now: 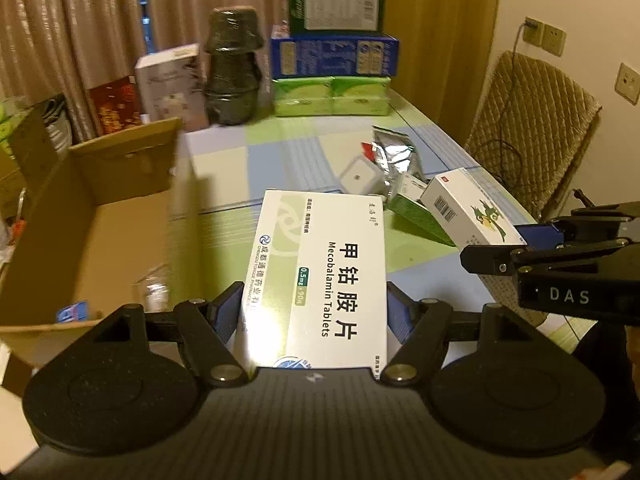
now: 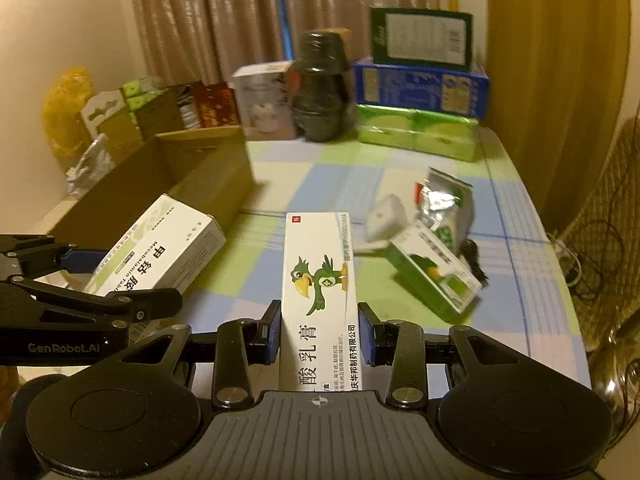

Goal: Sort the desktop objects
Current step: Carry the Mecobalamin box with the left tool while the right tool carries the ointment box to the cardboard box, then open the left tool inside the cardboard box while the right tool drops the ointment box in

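While both hands held boxes above the checked surface (image 2: 320, 184) | left fingers (image 1: 314, 312) clamped white-green tablet box (image 1: 320, 276) | right fingers (image 2: 319, 336) clamped white bird-picture box (image 2: 318, 280) | long sides pointed forward | brown cardboard box (image 1: 100, 216) lay left, nearer left hand.

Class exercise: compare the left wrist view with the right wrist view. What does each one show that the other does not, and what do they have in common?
Only the left wrist view shows the inside of the cardboard box and wall sockets.

Only the right wrist view shows the yellow bag and the bird box's full printed face, held in the right gripper.

Both show the Mecobalamin box held in the left gripper, the silver foil pouch, the stacked cartons and the checked tablecloth.
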The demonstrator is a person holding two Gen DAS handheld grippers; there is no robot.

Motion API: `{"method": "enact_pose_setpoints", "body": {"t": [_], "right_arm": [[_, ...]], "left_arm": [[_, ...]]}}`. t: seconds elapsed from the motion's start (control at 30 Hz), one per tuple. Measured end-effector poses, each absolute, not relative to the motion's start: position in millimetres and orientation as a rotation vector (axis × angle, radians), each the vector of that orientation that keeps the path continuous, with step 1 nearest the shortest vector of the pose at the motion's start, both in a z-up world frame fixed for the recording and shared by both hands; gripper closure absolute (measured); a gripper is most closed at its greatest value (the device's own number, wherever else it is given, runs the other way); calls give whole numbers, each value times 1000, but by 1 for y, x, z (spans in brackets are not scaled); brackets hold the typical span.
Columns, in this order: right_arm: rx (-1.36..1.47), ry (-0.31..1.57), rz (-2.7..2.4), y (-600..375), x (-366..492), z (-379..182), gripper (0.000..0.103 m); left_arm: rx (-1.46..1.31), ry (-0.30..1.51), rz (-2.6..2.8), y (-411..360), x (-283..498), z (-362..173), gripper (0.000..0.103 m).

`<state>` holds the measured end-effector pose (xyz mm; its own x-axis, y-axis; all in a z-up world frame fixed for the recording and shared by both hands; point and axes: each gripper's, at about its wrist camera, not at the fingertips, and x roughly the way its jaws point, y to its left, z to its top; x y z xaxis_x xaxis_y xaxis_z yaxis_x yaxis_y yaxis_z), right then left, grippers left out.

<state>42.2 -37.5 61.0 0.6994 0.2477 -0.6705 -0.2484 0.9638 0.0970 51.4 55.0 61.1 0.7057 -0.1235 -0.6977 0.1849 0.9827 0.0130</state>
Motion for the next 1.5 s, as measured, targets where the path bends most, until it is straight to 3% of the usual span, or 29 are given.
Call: {"method": "enact_pose_setpoints", "body": {"t": [0.8,1.5], "right_arm": [[-83,680,456,64,42,84,68],[-15,725,554,168,134,76,68]], "left_arm": [[23,719,29,162,-8,91,35],[36,747,117,268,56,93,35]]}}
